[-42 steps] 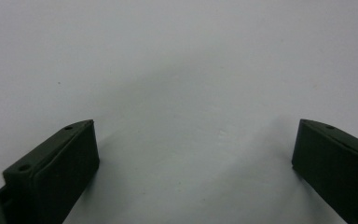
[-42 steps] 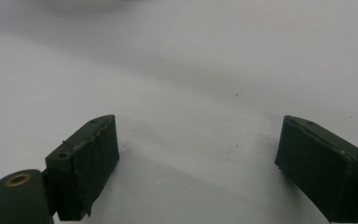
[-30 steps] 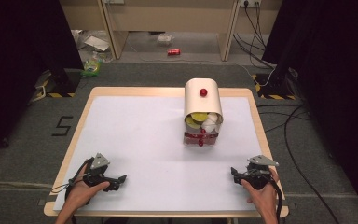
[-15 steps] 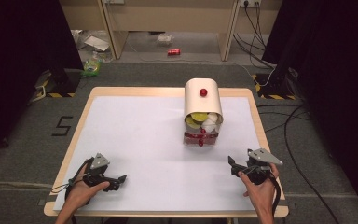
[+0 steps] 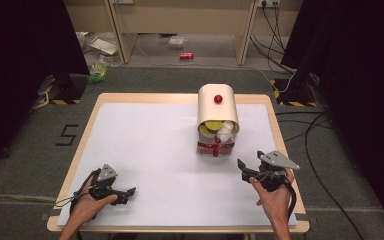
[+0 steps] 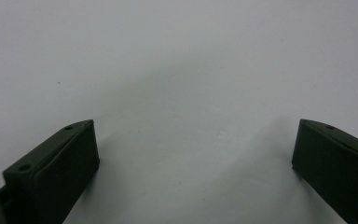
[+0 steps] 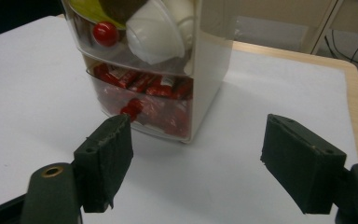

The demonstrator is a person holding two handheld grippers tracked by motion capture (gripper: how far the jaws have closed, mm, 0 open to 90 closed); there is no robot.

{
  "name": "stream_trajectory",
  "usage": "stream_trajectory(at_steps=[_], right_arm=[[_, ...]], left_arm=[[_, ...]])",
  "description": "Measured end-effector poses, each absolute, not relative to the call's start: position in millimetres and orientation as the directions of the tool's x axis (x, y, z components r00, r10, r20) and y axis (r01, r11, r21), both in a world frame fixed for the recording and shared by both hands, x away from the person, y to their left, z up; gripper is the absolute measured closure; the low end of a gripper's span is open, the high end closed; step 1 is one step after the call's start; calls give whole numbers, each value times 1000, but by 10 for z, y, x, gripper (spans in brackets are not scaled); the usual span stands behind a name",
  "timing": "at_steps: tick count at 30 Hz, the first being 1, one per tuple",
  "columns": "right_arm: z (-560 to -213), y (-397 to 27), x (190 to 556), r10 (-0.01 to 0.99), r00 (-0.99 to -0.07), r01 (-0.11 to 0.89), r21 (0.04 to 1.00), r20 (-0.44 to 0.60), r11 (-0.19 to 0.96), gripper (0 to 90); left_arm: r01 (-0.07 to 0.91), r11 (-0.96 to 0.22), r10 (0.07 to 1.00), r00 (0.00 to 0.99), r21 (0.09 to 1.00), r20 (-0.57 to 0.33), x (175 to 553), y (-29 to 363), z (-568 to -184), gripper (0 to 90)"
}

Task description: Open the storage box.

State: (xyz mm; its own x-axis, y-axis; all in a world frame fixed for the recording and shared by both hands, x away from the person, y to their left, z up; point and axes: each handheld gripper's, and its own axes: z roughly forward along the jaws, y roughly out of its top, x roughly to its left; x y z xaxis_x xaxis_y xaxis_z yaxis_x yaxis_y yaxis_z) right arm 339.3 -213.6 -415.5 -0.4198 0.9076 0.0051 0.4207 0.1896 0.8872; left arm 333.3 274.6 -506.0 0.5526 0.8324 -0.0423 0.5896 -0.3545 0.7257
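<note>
Two grippers: both empty
Left gripper [image 5: 130, 191]: jaws wide apart, table's [image 5: 145, 130] near-left corner
Right gripper [image 5: 243, 169]: jaws just been closing, nothing between, facing drawer box [image 5: 217, 122] by near-right edge

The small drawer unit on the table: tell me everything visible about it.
The drawer unit is a cream, round-topped plastic cabinet standing upright on the white table, toward the far right. Its two clear drawers have red ball knobs; a third knob sits on top. The upper drawer holds yellow and white bowls, the lower red packets. Nothing touches it but the table.
</note>
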Motion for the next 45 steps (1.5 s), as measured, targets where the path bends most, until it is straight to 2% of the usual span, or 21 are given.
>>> stream_trajectory(at_steps=[4,22,45], right_arm=[[-4071,-2075,3405,901,-433,424,891,40,165,255],[-3820,-1873,3473,877,-479,410,891,29,195,283],[-3651,-1579,3612,844,-536,362,895,-29,261,287]], left_arm=[[589,-355,832,553,726,-42,3333,2746,-5061,0],[590,-354,833,552,726,-42,3333,2745,-5060,0],[590,-354,832,552,725,-43,3333,2746,-5060,0]])
